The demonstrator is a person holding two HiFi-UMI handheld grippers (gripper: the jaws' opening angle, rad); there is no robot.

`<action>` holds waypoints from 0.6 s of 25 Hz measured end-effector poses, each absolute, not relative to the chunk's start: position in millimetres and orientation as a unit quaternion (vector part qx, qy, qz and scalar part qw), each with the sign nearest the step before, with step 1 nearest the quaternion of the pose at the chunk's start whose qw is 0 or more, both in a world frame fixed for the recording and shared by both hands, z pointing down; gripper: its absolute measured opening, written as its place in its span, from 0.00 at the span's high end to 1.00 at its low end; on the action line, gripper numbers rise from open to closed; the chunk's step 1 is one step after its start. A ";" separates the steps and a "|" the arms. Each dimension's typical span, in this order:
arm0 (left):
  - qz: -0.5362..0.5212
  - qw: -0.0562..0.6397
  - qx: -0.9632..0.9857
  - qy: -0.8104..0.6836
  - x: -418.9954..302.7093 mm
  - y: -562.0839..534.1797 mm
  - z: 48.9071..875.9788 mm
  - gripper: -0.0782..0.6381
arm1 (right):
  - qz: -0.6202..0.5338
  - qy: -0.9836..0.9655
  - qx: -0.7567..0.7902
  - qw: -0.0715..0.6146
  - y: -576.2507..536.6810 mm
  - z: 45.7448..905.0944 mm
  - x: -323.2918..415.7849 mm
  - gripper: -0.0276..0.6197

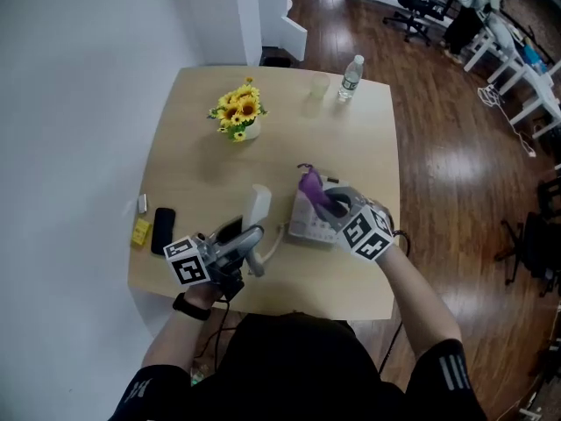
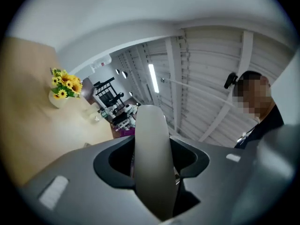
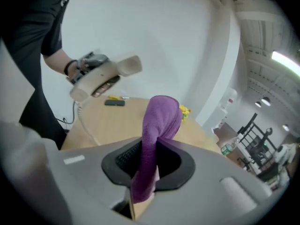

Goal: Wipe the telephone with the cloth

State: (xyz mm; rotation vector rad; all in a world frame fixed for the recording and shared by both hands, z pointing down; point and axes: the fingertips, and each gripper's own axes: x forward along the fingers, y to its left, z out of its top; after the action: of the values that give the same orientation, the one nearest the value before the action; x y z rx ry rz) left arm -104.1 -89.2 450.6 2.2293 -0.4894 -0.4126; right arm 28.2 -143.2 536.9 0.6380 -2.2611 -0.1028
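The grey-white telephone base (image 1: 308,224) sits near the front of the wooden table (image 1: 202,174). Its white handset (image 1: 258,210) is lifted off the base, and my left gripper (image 1: 253,240) is shut on it. In the left gripper view the handset (image 2: 152,158) stands upright between the jaws of the left gripper (image 2: 152,175). A cord (image 1: 277,239) runs from the handset to the base. My right gripper (image 1: 327,205) hovers over the base, shut on a purple cloth (image 1: 312,186). In the right gripper view the cloth (image 3: 158,125) sticks up out of the right gripper (image 3: 147,168), with the handset (image 3: 105,75) at upper left.
A vase of sunflowers (image 1: 237,112) stands at the back left of the table. A water bottle (image 1: 351,77) and a clear cup (image 1: 318,86) are at the far edge. A black smartphone (image 1: 163,231) and a small yellow item (image 1: 140,231) lie at the left edge.
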 end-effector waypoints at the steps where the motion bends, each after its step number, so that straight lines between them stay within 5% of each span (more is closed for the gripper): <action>1: -0.144 0.397 0.884 -0.201 -102.7 -86.7 457.9 0.59 | -0.045 -0.878 0.260 0.400 -161.4 546.4 32.1 0.86; 15: -0.064 0.393 0.886 -0.239 -121.3 -54.3 496.2 0.59 | -0.017 -0.791 0.219 0.571 -244.9 700.4 28.5 0.86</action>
State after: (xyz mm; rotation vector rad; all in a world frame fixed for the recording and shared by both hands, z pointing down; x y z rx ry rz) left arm -121.3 -54.3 496.2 2.2488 -0.6065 -0.1613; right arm 28.5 -244.9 700.4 0.5149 -1.8568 -0.0398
